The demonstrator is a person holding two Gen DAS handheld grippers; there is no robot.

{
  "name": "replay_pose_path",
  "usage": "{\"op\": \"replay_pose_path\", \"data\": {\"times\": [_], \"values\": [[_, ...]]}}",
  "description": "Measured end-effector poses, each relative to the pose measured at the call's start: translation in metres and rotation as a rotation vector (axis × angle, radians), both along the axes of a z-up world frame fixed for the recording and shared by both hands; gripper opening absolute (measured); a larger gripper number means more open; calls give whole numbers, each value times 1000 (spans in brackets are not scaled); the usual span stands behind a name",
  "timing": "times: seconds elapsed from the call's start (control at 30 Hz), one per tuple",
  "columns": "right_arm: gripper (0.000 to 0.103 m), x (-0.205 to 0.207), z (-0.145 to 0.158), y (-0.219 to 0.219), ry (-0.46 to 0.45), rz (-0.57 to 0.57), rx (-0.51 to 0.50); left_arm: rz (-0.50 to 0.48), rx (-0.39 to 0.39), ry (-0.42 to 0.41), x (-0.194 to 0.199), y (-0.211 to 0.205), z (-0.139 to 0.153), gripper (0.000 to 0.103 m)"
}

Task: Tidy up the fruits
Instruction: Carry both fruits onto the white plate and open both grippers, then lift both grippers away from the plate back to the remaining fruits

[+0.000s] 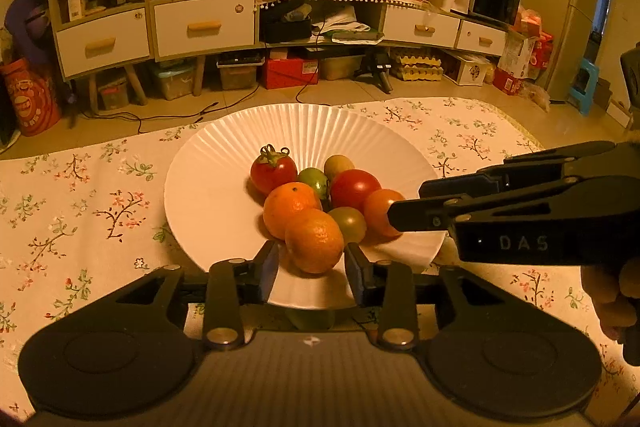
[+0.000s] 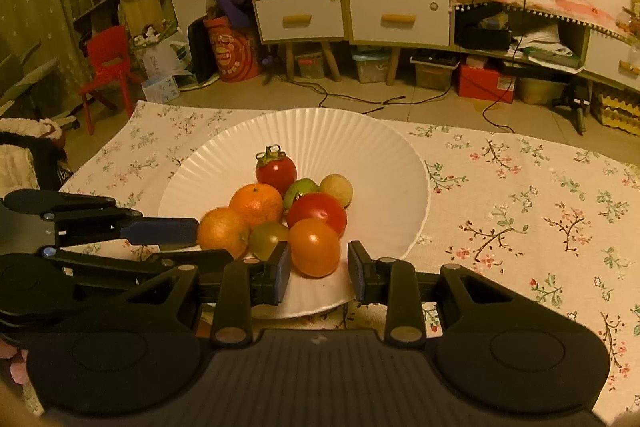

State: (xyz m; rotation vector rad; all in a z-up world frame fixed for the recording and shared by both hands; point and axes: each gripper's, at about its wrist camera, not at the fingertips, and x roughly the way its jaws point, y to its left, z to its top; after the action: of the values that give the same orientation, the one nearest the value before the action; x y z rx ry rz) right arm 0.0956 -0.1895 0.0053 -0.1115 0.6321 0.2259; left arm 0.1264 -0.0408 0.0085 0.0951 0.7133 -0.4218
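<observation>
A white ribbed plate [image 1: 224, 163] [image 2: 372, 147] on the flowered tablecloth holds a pile of fruit: two mandarins, red, orange and green tomatoes, and a pale round fruit. My left gripper [image 1: 311, 267] is open, its fingers on either side of the near mandarin [image 1: 314, 241] without clamping it. My right gripper [image 2: 318, 267] is open around the orange tomato [image 2: 314, 247], with gaps on both sides. Each gripper shows from the side in the other's view: the right [image 1: 404, 205], the left [image 2: 196, 239].
The flowered tablecloth [image 1: 80, 211] [image 2: 520, 227] covers the table around the plate. Beyond the table's far edge are the floor, cables, storage boxes and a low cabinet [image 1: 200, 27] with drawers. A red chair [image 2: 106, 67] stands far left.
</observation>
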Motion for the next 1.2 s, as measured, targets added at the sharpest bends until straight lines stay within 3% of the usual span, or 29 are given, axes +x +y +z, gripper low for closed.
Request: {"op": "replay_pose_path", "data": {"times": [0.47,1.2], "values": [[47,-12,8,1,-21,-4,-19,7,10,-3,-11,7,7,46],[63,-41,1,0,7,-7,-20,16,10,32,-43,22,4,64]]}}
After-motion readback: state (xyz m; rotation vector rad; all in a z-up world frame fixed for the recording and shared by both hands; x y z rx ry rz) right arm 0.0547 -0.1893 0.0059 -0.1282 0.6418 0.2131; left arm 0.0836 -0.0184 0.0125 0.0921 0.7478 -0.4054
